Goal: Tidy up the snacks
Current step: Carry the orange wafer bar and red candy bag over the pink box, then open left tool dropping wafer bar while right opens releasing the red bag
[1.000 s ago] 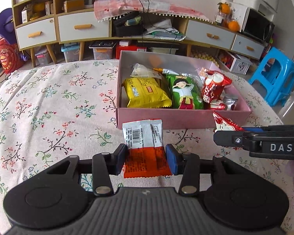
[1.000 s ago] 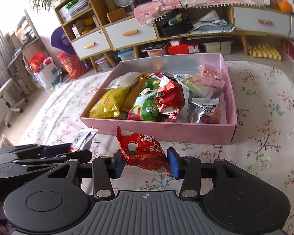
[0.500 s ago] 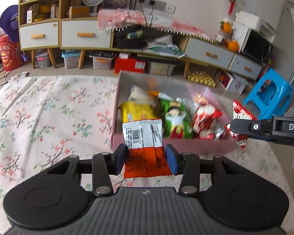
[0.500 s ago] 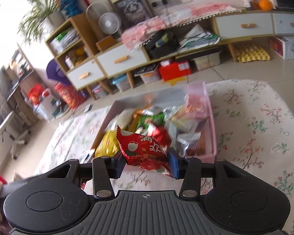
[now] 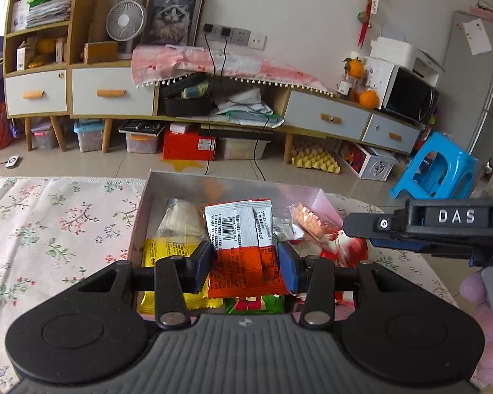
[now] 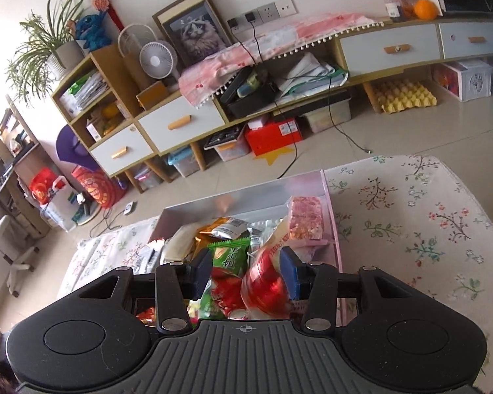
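The orange-and-white snack packet (image 5: 243,246) hangs clamped between the pads of the left hand-held gripper (image 5: 245,262), its long axis running straight out along the fingers, barcode end forward. It sits above the pink box (image 5: 139,216), which lies directly below and ahead on the floral-clothed worktop (image 5: 49,229) and already holds a yellow packet (image 5: 166,251), a green packet (image 6: 228,256) and other snacks. The red snack packet (image 6: 263,282) is in the right hand-held gripper (image 6: 245,274), whose jaws are narrowly set; it lies against the right pad, but whether both pads press it is unclear from this view. It too hovers over the box, toward the box's right side. In the left wrist view the right hand-held gripper reaches in from the right, beside the left one. Both packets appear placed for release; the drop is downward, each hand about equally near the box.
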`<move>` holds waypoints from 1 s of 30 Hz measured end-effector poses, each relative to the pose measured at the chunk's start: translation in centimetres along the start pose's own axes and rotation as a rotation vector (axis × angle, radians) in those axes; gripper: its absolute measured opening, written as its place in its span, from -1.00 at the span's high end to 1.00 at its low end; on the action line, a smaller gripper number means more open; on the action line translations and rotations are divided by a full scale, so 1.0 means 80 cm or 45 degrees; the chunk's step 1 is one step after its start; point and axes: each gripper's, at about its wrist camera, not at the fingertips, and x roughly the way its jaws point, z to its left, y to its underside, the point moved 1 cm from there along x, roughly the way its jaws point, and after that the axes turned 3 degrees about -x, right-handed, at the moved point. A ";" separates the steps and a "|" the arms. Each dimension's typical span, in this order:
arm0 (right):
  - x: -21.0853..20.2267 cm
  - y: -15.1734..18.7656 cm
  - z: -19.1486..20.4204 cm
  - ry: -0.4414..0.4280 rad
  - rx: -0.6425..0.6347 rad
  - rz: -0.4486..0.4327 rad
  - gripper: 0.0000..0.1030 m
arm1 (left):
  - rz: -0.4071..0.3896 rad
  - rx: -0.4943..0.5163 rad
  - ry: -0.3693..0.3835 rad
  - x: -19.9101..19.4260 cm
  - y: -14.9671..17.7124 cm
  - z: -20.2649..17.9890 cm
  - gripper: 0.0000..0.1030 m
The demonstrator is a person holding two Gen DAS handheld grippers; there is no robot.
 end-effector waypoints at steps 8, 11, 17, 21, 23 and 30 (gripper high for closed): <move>0.028 0.002 -0.014 0.014 0.038 0.047 0.22 | 0.051 -0.111 -0.038 0.018 0.006 0.018 0.21; 0.029 0.001 -0.015 0.014 0.035 0.047 0.22 | 0.043 -0.114 -0.038 0.017 0.004 0.017 0.21; 0.024 -0.003 -0.016 0.009 0.039 0.038 0.21 | 0.027 -0.110 -0.004 0.017 0.001 0.012 0.20; 0.022 -0.003 -0.016 0.013 0.041 0.034 0.20 | 0.017 -0.106 0.008 0.017 0.000 0.010 0.20; 0.022 -0.003 -0.016 0.014 0.041 0.035 0.20 | 0.018 -0.105 0.012 0.020 0.000 0.009 0.19; 0.014 -0.002 -0.014 0.029 0.014 0.035 0.10 | 0.021 -0.098 -0.002 0.020 0.001 0.005 -0.45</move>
